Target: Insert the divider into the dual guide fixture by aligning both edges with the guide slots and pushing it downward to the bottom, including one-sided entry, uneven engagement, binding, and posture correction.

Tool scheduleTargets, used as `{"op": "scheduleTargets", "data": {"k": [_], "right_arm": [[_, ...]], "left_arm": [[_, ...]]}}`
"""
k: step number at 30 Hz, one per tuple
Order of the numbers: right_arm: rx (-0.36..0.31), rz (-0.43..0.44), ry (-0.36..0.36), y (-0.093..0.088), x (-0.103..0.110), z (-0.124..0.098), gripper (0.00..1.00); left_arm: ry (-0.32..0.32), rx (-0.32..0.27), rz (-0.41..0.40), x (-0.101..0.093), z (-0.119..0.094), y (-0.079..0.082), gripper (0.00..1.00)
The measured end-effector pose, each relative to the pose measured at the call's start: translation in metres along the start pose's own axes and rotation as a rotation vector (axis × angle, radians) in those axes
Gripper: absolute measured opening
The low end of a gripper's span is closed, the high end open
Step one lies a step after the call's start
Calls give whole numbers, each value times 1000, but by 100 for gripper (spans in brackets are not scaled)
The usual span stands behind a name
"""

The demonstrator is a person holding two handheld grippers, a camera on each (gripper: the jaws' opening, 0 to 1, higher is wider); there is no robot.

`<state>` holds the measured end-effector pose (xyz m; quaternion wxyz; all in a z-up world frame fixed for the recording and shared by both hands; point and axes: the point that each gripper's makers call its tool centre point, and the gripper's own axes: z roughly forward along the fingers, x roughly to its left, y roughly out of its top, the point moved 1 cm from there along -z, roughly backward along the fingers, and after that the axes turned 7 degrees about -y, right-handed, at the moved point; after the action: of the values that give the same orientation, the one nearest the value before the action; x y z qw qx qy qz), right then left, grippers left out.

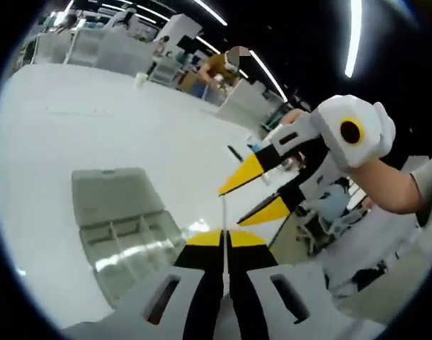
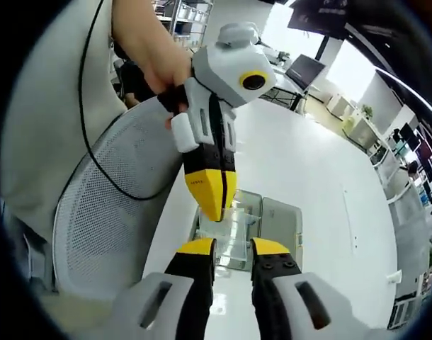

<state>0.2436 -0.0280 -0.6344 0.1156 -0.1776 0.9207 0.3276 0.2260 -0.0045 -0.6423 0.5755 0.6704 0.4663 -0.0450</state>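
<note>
Left gripper view: the left gripper (image 1: pixel 224 239) is clenched on a thin white divider (image 1: pixel 222 212) above the clear box (image 1: pixel 124 227) on the table (image 1: pixel 95 120); the right gripper (image 1: pixel 246 195) hangs released alongside. Right gripper view: right jaws apart, the left gripper pinched over the box.

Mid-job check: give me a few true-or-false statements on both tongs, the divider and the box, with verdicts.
1. The left tongs are shut on a thin divider. True.
2. The right tongs are shut. False: they are open, with nothing between them.
3. The divider is seated in the clear compartment box. False: the left tongs hold it in the air, apart from the box.
4. The box lies with its lid open on the white table. True.
</note>
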Motion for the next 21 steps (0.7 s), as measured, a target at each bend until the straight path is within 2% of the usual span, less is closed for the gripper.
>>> {"op": "scheduleTargets", "data": {"k": [6,21], "right_arm": [[6,-7,50,3,1,0,4],[20,-4,142,6,10,5,2]], "left_arm": [[-12,11,66,-2,-1,-1,0],[-29,48,217,-6,-2,-3,0]]}}
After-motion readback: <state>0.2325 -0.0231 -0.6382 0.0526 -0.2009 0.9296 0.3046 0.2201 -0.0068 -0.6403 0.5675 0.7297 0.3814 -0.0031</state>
